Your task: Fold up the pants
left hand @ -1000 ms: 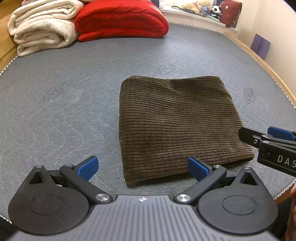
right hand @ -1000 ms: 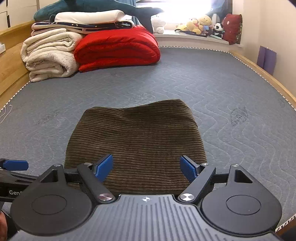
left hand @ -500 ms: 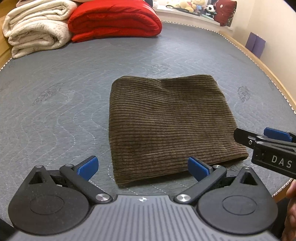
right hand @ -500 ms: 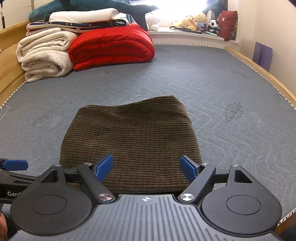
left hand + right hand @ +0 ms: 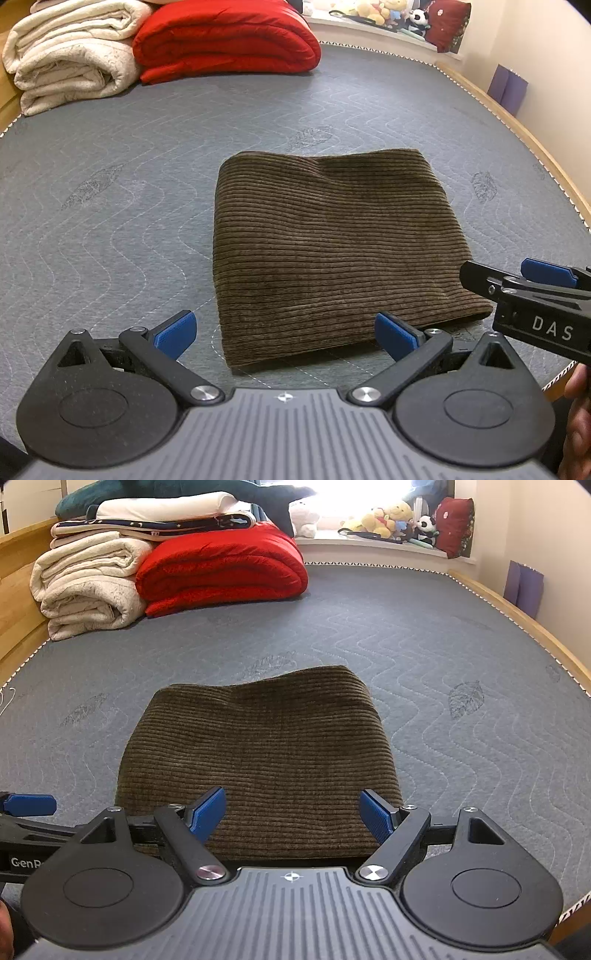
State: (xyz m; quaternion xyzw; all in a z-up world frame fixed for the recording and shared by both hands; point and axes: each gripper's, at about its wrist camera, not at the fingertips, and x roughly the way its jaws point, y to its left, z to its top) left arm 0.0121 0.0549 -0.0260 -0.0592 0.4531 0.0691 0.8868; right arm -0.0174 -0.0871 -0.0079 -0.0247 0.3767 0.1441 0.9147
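Folded pants (image 5: 325, 258) lie flat on the bed (image 5: 110, 221); left gripper (image 5: 284, 334) and right gripper (image 5: 293, 812), wide apart and empty, hover at their near edge (folding apparently complete).

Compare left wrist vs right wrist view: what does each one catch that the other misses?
Left wrist only: the right tool entering from the side, and a hand at the edge.

Right wrist only: the navy-trimmed bedding and teal plush stacked above the blankets, and the left tool's blue pad.

Both: folded brown corduroy pants flat on the grey mattress, red blanket, cream blanket, each view's own tool open and empty.
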